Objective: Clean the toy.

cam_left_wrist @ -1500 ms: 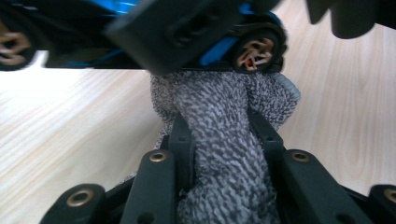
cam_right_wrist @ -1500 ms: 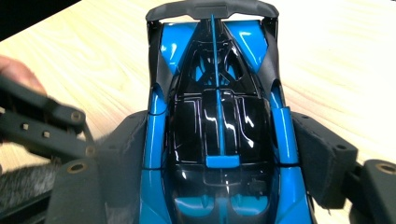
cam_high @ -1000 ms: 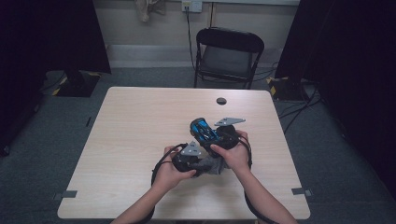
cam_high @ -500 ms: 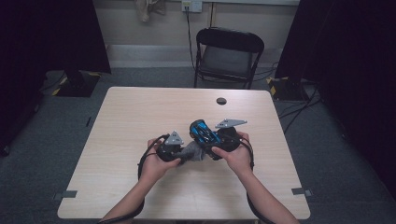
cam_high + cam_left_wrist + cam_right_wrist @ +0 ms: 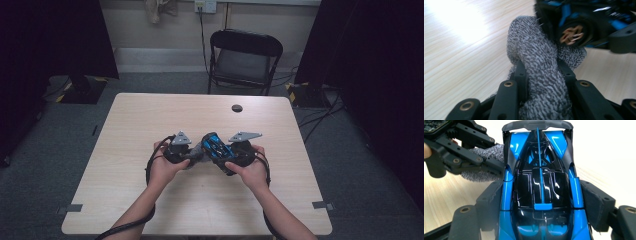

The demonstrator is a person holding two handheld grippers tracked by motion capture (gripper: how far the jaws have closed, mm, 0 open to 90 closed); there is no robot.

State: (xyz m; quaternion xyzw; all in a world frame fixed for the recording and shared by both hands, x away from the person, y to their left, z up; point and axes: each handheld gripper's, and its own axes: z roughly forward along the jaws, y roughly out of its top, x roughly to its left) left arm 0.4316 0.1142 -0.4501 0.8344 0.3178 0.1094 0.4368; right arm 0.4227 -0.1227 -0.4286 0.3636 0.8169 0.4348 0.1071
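The toy car (image 5: 541, 187), blue and black, sits at the centre of the right gripper view, clamped by its flanks between the wide-set jaws of the right gripper (image 5: 235, 157), apparently to steady it for wiping. At upper left there, the left gripper (image 5: 496, 166), closed tight on a grey knitted cloth (image 5: 541, 75), presses it against the car's side above the table (image 5: 150, 125).

readable text: none | toy car (image 5: 541, 187): blue and black bodywork, no legible lettering or number | desk (image 5: 150, 115): bare wood grain, no label or sign
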